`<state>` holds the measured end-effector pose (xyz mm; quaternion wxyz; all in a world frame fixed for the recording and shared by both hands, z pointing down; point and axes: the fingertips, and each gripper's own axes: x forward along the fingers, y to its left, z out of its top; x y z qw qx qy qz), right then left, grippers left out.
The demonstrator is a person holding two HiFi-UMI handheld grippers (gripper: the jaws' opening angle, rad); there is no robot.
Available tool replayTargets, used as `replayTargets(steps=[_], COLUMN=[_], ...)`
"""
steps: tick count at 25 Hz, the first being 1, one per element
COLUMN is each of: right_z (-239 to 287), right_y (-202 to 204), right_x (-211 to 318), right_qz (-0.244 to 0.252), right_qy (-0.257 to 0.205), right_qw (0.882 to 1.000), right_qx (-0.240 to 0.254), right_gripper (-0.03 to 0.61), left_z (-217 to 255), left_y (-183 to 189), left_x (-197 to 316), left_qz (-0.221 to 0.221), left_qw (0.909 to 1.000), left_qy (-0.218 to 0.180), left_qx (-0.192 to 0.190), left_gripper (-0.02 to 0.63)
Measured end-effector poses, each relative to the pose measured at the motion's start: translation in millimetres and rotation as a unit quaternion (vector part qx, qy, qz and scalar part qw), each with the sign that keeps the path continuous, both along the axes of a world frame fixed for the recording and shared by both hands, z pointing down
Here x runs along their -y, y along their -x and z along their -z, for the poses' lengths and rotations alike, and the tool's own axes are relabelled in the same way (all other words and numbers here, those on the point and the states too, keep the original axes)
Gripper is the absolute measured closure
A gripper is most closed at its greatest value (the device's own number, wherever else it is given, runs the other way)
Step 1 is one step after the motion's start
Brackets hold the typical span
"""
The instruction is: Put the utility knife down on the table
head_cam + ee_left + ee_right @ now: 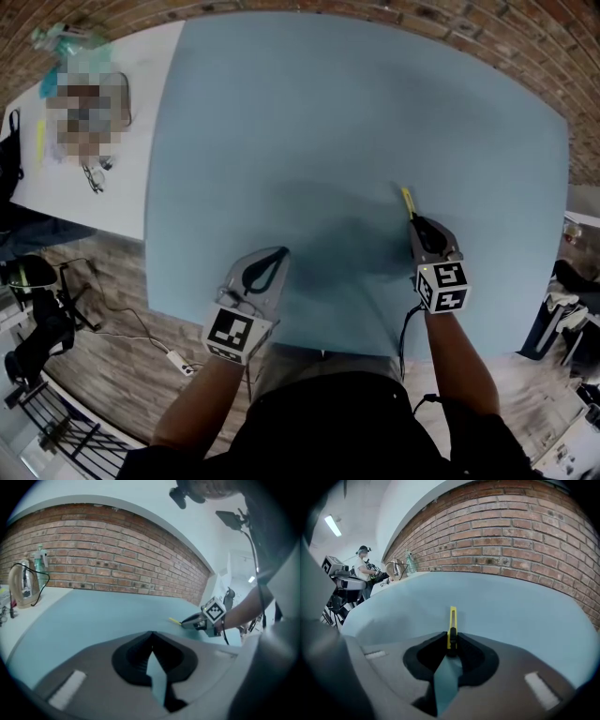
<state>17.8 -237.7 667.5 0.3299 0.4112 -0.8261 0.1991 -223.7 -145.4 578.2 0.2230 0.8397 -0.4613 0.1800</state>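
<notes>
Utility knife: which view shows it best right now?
The right gripper view: the yellow utility knife sticks out from between the right gripper jaws, which grip it, close and unobstructed. The head view shows only its tip past that gripper; the left gripper view shows a distant yellow sliver.

my matt grey plastic right gripper (451,643) grips a yellow plastic utility knife (452,618) above the smooth, matt light-blue tabletop (328,122).

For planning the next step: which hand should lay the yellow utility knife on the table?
Right: the right tool grips the yellow plastic utility knife; the left tool is shut and empty.
</notes>
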Motion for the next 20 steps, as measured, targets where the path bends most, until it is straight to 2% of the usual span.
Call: replayTargets(steps=[10, 16, 20], right_z=[-4, -9, -7], right_y=[2, 9, 17], right_x=[2, -1, -6], right_qz=[0.002, 0.012, 0.008], right_qy=[0.009, 0.023, 0.027], right_qw=[1.000, 1.000, 1.000], right_qx=[0.001, 0.003, 0.000], right_gripper=[0.497, 0.452, 0.396], left_z=[10, 20, 31], left_y=[4, 11, 15], left_x=[2, 4, -2], left_qz=[0.003, 0.010, 0.002], left_qw=[0.9999, 0.9996, 0.9994], left_qy=[-0.012, -0.023, -0.028], left_qx=[0.005, 0.010, 0.020], left_gripper=[0.611, 0.611, 0.611])
